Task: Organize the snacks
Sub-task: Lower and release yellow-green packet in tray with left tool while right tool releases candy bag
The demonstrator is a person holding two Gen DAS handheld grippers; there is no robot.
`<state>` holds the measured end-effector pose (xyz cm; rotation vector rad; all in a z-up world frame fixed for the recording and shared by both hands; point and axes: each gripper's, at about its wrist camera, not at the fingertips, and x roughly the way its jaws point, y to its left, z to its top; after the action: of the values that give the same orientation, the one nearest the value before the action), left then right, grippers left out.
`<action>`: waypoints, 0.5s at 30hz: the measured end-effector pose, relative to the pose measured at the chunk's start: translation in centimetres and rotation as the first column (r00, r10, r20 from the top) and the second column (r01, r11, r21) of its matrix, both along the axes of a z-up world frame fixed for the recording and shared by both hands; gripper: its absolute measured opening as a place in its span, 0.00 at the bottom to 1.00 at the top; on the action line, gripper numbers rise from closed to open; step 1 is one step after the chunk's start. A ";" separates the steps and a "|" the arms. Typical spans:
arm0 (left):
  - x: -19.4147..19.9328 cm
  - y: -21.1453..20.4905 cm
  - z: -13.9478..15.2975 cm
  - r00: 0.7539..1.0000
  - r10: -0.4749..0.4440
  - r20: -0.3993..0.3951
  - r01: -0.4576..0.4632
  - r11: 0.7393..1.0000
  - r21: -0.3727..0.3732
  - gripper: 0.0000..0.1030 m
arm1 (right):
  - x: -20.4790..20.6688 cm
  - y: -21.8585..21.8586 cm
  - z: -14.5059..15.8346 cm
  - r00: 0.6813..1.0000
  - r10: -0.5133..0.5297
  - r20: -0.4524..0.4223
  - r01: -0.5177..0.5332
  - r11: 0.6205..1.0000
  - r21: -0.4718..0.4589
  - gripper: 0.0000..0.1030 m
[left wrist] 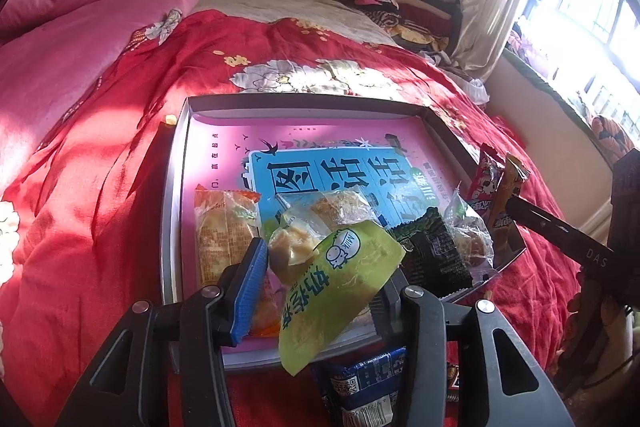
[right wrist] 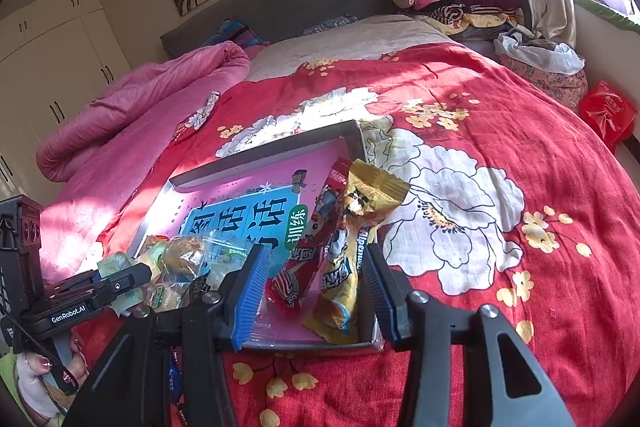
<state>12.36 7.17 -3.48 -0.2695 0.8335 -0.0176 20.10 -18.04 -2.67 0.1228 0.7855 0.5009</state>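
Grey tray (left wrist: 176, 187) on red bedspread (right wrist: 500, 107), pink book inside (left wrist: 224, 147), snack packets (left wrist: 432, 251) heaped at lower edge, upper half bare, left hand-held gripper (left wrist: 320, 291) partly parted around green packet (left wrist: 340, 287), right hand-held gripper (right wrist: 316, 287) pinching red and gold packets (right wrist: 344, 267) at tray's right corner.

blue packet (left wrist: 362, 383): half hidden under tray (left wrist: 170, 211) | green packet's (left wrist: 340, 291) grip unclear
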 end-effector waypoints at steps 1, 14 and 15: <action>0.0 0.0 0.0 1.000 0.001 0.001 -0.001 1.000 -0.001 0.49 | 0.0 0.1 -0.1 1.000 0.005 -0.006 -0.005 1.000 0.002 0.47; -0.4 0.0 0.8 1.000 0.002 0.020 -0.002 1.000 0.005 0.58 | 0.0 1.4 -0.9 0.998 0.051 -0.036 -0.051 0.999 0.006 0.47; -0.4 0.0 0.9 1.000 0.003 0.021 -0.003 1.000 0.007 0.59 | 0.0 1.4 -0.9 0.998 0.055 -0.037 -0.055 0.998 0.007 0.47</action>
<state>11.94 7.13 -2.56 -0.2638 0.8122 -0.0150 20.11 -16.60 -3.59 0.1166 0.8253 0.5542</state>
